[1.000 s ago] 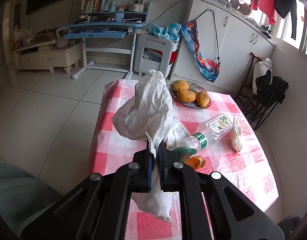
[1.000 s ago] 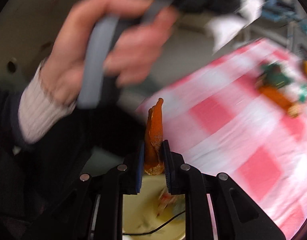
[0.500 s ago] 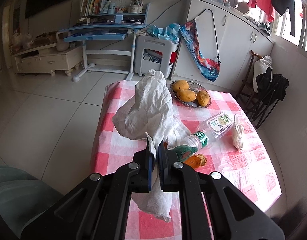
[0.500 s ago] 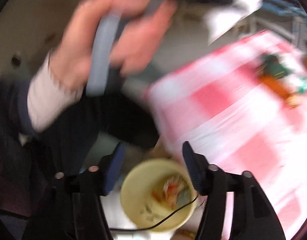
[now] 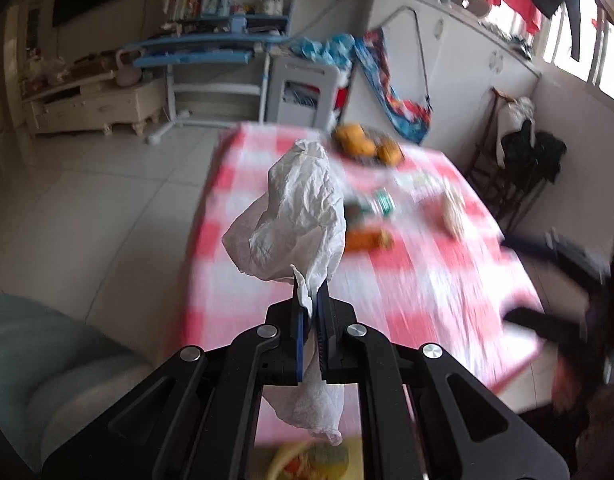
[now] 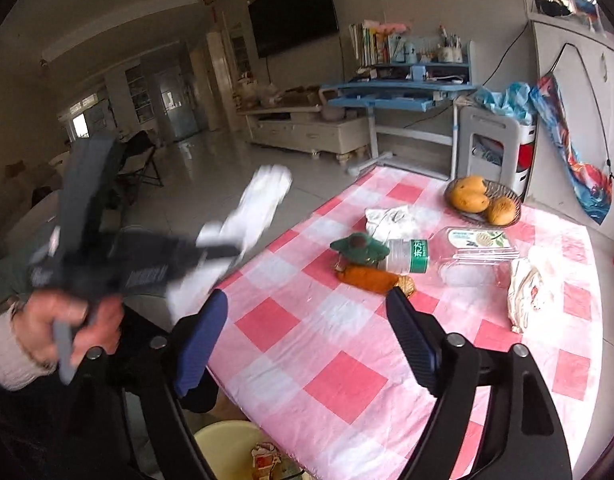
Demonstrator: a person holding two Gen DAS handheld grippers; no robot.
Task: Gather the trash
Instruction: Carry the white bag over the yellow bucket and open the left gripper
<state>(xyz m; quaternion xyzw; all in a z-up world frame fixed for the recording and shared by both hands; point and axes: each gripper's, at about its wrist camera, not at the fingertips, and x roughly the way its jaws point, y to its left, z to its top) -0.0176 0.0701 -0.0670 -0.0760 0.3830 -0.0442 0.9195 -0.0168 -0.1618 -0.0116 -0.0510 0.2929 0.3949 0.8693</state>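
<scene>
Starting at the left: a person's left hand [image 6: 73, 322], knit cuff at the wrist, gripped the handle of the left gripper [image 5: 311, 304], its jaws pressed together on a crumpled white tissue [image 5: 295, 224]; the paper ballooned above the fingertips and a tail hung below them, over the near left edge of the table [image 6: 347, 364]. Below that tail, a yellow bin [image 6: 223, 446] sat on the floor against the table's near edge, scraps of rubbish visible inside; in the left wrist view only its rim showed, blurred. Right of this, the right gripper [image 6: 307, 312] hung over the pink-and-white checked cloth, jaws spread wide and just been opening, nothing between them. Beyond its fingertips, mid-table: a dark green piece [image 6: 359, 248] touching an orange peel [image 6: 371, 278], then a clear plastic bottle [image 6: 451, 254] lying on its side with a green label band, cap end toward the green piece. A second crumpled tissue [image 6: 389, 218] lay just behind them. Farther right and back, a dish of mangoes [image 6: 483, 200]. Near the right edge of the table, a whitish crumpled wrapper [image 6: 527, 292], well apart from the bottle's base. The left wrist view was motion-blurred across the tabletop.
</scene>
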